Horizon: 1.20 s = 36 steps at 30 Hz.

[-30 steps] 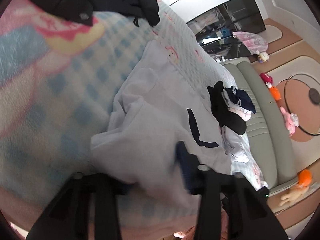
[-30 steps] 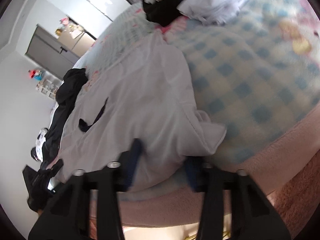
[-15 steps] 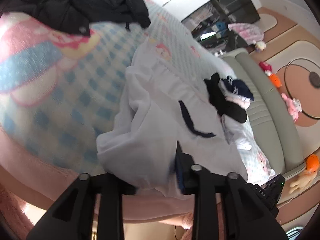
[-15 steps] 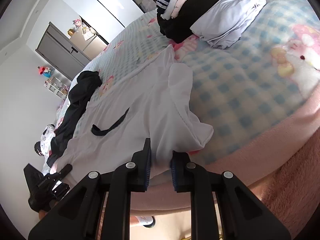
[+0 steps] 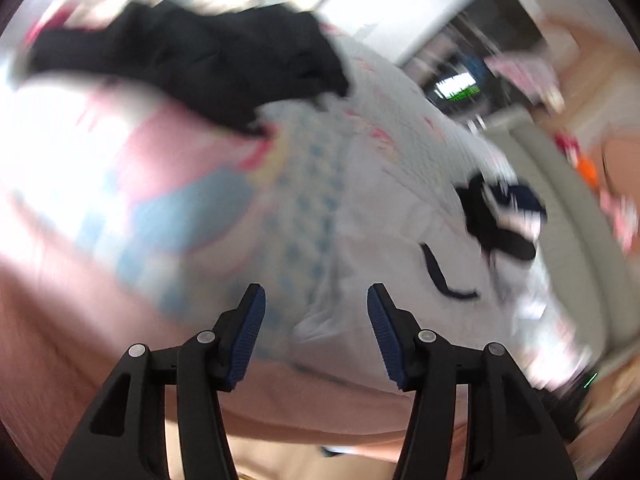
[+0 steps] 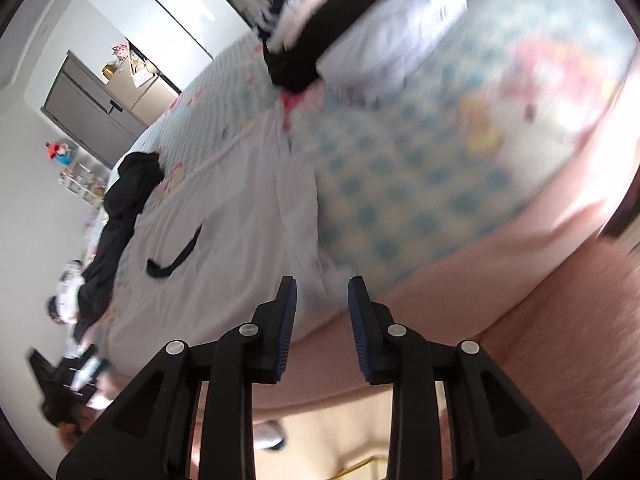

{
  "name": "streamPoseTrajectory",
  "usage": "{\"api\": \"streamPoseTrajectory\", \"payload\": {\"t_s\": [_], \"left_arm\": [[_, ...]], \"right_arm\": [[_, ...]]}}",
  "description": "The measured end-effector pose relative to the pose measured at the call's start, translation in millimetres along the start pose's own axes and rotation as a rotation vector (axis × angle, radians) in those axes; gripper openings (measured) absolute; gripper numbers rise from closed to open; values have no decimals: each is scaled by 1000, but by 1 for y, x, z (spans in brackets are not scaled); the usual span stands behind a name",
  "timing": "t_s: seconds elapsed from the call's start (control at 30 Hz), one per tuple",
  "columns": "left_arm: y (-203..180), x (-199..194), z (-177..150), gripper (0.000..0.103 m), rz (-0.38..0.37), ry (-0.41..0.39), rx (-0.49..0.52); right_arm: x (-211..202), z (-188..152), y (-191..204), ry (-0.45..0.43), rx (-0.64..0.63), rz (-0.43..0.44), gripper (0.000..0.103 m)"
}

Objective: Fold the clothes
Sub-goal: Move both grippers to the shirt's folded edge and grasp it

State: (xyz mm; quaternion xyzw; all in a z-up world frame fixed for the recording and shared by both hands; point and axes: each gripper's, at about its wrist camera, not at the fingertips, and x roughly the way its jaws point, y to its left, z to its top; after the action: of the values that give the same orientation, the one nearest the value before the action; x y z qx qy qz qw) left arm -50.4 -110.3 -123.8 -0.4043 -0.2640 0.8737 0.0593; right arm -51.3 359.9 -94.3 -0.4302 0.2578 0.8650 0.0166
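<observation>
both views are smeared by blur. the white garment [image 6: 224,240] is seen spread at the bed's [image 6: 440,200] near edge. the left gripper [image 5: 316,304] and right gripper [image 6: 322,300] are held spread, empty.

No text, label, brand, number or sign can be read in either view; both are smeared by motion blur. The white garment [image 6: 224,236] carries a dark curved mark [image 6: 176,258] that is not lettering. The bedspread [image 6: 420,184] shows blurred cartoon prints without words that can be made out. A small green light [image 5: 591,380] glows at the lower right of the left view, too small to read.
</observation>
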Motion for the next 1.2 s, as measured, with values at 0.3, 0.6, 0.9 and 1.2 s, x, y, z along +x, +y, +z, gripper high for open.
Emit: {"api": "streamPoseTrajectory", "payload": {"t_s": [0.3,0.6,0.9,1.2], "left_arm": [[-113,90,19,53,-129,217,301],[-94,134,17,49,-45,249,306],[-79,91,69,51,-76,154,261],[-58,157,130,53,20,230,205]], "right_arm": [[46,39,115,63,-462,40,28],[146,36,108,225,-510,13,28],[92,79,68,115,-341,103,34],[133,159,75,187,-360,-34,54]]}}
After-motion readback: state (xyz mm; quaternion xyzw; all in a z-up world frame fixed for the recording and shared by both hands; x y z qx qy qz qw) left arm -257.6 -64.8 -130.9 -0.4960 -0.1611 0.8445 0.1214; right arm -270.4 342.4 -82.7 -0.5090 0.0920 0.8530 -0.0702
